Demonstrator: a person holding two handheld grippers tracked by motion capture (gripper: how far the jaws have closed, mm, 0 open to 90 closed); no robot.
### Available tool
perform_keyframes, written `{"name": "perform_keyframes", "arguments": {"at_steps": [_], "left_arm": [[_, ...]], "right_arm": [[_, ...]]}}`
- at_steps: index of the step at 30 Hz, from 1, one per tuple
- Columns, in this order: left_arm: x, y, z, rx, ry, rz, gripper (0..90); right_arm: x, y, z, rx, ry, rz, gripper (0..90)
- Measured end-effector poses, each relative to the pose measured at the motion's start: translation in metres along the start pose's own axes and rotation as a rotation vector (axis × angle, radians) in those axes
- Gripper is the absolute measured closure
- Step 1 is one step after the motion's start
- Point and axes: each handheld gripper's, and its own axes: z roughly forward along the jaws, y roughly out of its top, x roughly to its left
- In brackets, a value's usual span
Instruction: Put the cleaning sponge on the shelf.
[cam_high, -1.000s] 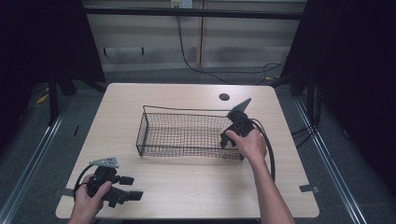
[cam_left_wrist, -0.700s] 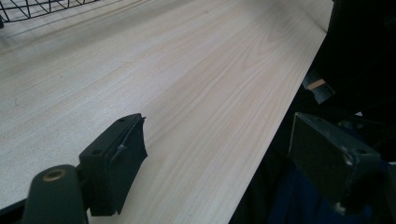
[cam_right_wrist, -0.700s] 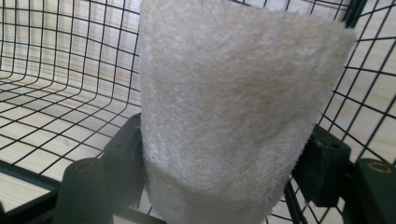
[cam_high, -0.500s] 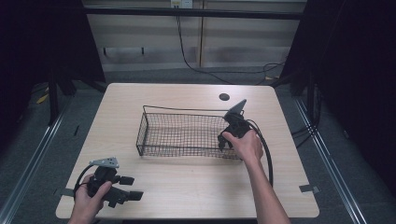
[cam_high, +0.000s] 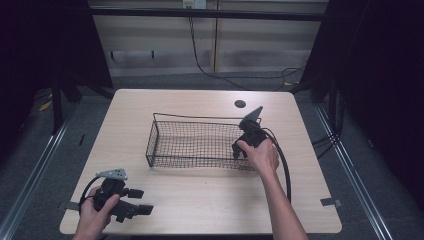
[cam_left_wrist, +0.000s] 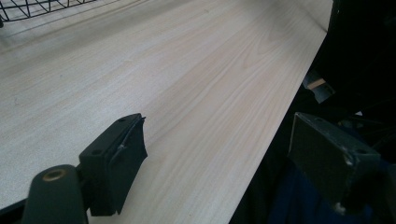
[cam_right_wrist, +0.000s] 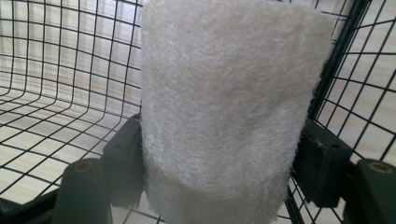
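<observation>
I have the right gripper (cam_high: 241, 149) at the basket's (cam_high: 165, 119) four-o'clock end, jaws drawn in on a cream rolled towel (cam_right_wrist: 224, 112). In the right gripper view the roll stands between the two pads (cam_right_wrist: 126, 154), squeezed on both sides, inside the wire walls. The jaws have just been easing slightly wider, yet the towel sits pinched between them, so I count it as held.

I judge the step in hand to be setting this roll down in the basket. To do it well I would lower until the bottom of the roll meets the mesh floor, keep it upright, then spread the jaws evenly so neither pad drags the terry cloth sideways. The thick corner wire at two o'clock in the right gripper view runs close behind the roll; I would keep the pad on that side off it and lift out straight along the way in.

My left gripper (cam_high: 136, 202) rests at the table's (cam_high: 210, 200) seven-o'clock corner, jaws wide with nothing between them, well apart from the basket. A dark round hole (cam_high: 240, 104) lies at twelve o'clock from the right hand (cam_high: 261, 155), clear of the work. The cable (cam_high: 285, 165) loops past the basket's end and could snag.
</observation>
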Motion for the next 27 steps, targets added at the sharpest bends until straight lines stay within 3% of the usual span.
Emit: {"name": "perform_keyframes", "arguments": {"at_steps": [17, 18, 27], "left_arm": [[0.0002, 0.0001, -0.0002, 0.001, -0.005, 0.001, 18.3], [0.0002, 0.0001, -0.0002, 0.001, -0.005, 0.001, 18.3], [-0.0002, 0.0000, -0.0003, -0.006, -0.002, -0.005, 18.3]], "right_arm": [[0.0017, 0.0002, 0.0007, 0.023, -0.001, -0.004, 26.0], [0.0026, 0.0002, 0.0002, 0.042, 0.003, -0.009, 23.4], [0.0008, -0.0016, -0.0027, 0.031, 0.013, -0.025, 20.2]]}}
